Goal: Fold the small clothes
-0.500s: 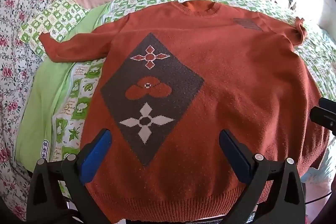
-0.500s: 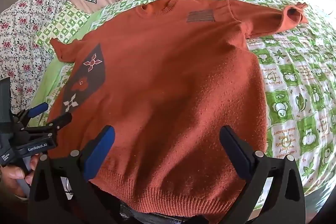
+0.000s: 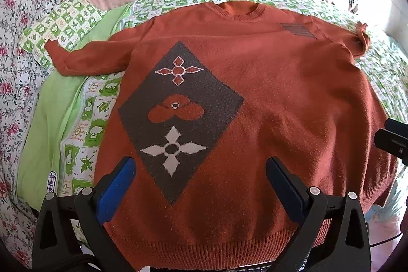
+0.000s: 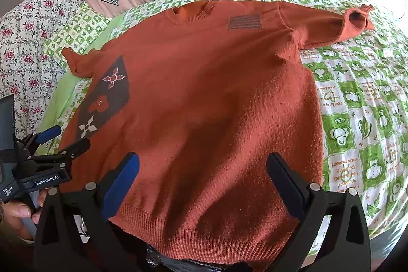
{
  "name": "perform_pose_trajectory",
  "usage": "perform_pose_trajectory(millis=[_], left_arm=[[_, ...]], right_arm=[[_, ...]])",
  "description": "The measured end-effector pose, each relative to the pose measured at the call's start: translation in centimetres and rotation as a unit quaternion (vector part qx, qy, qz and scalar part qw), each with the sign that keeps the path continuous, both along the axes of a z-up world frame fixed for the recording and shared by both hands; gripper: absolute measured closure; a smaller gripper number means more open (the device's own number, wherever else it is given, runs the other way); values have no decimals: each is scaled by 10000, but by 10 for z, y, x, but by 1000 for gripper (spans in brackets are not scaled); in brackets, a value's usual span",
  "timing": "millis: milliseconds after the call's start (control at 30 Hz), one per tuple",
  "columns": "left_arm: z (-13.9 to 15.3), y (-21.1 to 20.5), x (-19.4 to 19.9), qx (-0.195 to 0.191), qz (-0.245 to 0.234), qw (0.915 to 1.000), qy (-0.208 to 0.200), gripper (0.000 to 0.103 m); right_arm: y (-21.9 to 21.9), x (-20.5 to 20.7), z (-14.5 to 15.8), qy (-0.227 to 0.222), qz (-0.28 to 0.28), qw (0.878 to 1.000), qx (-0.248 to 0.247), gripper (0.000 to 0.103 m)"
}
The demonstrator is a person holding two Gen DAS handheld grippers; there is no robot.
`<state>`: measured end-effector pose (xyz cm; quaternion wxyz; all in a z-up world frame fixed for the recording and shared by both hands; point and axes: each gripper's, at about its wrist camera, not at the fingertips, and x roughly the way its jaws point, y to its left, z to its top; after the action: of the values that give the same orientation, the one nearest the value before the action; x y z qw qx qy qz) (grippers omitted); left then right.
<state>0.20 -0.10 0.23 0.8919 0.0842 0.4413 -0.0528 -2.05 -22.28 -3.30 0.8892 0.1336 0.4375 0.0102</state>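
Sweater first: we see it spread flat, front up, on the green checked sheet of the bed, neck at 12 o'clock and ribbed hem at 6. Our left claw hangs over the hem with its blue pads wide apart, the brown diamond motif running from between them toward 11 o'clock. Our right claw is likewise spread apart above the hem's other half; whether either touches the knit we cannot tell. One sleeve reaches toward 10 o'clock, the other toward 2.
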Motion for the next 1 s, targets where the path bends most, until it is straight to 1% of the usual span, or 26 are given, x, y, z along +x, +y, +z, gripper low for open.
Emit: perform_pose_trajectory(millis=[167, 300, 600, 667, 700, 1000], left_arm=[[-1, -1, 1, 33, -20, 10000, -11, 1], [-1, -1, 1, -10, -25, 10000, -54, 1], [-2, -4, 5, 23, -76, 10000, 37, 1], [-2, -5, 6, 59, -93, 9999, 13, 1], [-2, -6, 6, 139, -101, 9998, -75, 1], [-4, -9, 12, 117, -166, 9997, -158, 1]], right_arm=[[0, 0, 0, 3, -14, 10000, 22, 3], [-1, 0, 0, -15, -24, 10000, 48, 3], [-5, 2, 2, -62, -63, 9999, 126, 3], [-6, 3, 2, -62, -66, 9999, 139, 3], [-6, 3, 2, -64, -64, 9999, 147, 3], [-15, 8, -1, -38, -138, 9996, 227, 3]])
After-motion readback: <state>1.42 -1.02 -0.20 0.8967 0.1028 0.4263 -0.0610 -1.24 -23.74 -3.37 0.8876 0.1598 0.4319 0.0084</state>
